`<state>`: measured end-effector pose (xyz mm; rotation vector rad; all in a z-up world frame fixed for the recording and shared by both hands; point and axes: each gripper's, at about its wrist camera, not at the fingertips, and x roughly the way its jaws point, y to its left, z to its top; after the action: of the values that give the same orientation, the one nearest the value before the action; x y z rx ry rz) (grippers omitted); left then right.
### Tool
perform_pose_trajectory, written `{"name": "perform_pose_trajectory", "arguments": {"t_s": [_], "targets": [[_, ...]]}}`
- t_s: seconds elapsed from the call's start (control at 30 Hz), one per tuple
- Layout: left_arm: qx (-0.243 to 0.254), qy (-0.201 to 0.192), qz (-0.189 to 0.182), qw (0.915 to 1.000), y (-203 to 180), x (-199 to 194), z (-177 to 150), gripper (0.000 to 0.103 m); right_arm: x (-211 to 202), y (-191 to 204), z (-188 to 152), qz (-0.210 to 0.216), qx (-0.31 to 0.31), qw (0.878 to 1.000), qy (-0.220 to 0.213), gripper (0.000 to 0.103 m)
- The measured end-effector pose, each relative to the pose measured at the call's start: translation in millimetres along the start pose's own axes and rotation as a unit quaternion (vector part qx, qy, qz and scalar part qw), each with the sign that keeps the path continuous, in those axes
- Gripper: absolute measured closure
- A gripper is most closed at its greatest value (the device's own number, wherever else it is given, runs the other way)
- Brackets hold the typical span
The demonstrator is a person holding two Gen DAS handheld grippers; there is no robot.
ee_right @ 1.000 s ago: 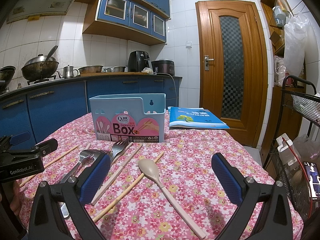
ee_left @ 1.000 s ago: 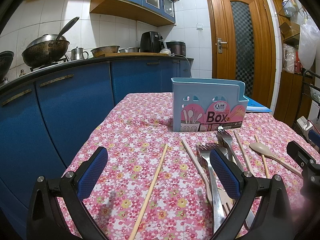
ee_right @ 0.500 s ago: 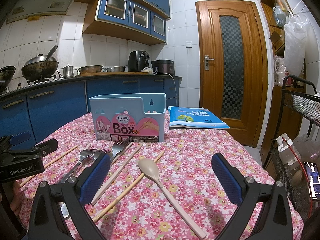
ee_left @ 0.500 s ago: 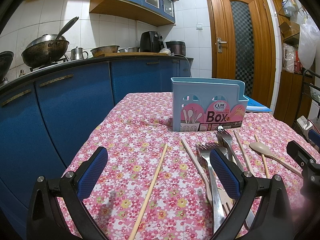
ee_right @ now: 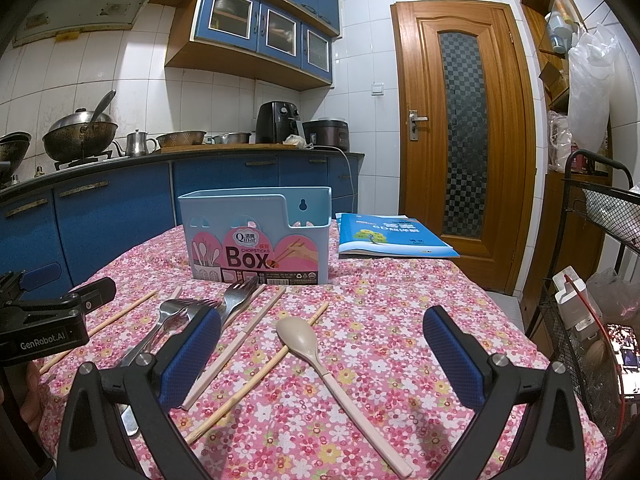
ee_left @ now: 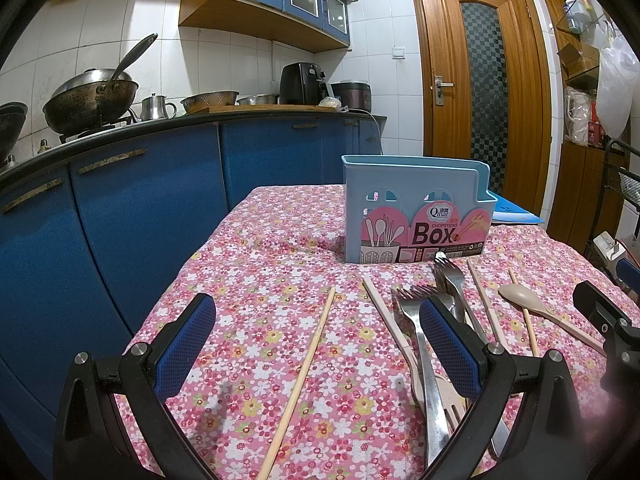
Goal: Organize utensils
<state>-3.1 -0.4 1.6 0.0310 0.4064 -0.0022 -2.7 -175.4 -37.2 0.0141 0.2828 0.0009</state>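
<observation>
A light blue utensil box [ee_left: 416, 212] [ee_right: 256, 236] stands upright on the flowered tablecloth. In front of it lie metal forks [ee_left: 420, 328] [ee_right: 236, 300], several wooden chopsticks [ee_left: 304, 372] [ee_right: 260, 372] and a beige spoon [ee_left: 548, 316] [ee_right: 320, 356]. My left gripper [ee_left: 316, 344] is open above the cloth, astride one lone chopstick, with the forks by its right finger. My right gripper [ee_right: 320, 356] is open too, and the beige spoon lies between its fingers. Neither holds anything. The left gripper also shows at the left edge of the right wrist view.
A blue booklet [ee_right: 392, 236] lies behind the box on the right. Blue kitchen cabinets [ee_left: 120, 216] run close along the table's left side. A wooden door [ee_right: 460, 136] stands at the back, and a black wire rack [ee_right: 592, 280] sits off the table's right edge.
</observation>
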Motion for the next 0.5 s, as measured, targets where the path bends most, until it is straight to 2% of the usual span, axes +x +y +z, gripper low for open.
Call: {"name": "perform_pose_trajectory", "arguments": {"t_s": [0.37,0.5], "targets": [[0.001,0.004,-0.003,1.0000,-0.2,-0.6,1.0,0.000,-1.0,0.5,0.3,0.003,0.001,1.000,0.001,0.000],[0.006,0.005,-0.006,0.9999,-1.2,1.1,0.7,0.000,4.7,1.6,1.1,0.014,-0.003,1.000,0.020,0.000]]}}
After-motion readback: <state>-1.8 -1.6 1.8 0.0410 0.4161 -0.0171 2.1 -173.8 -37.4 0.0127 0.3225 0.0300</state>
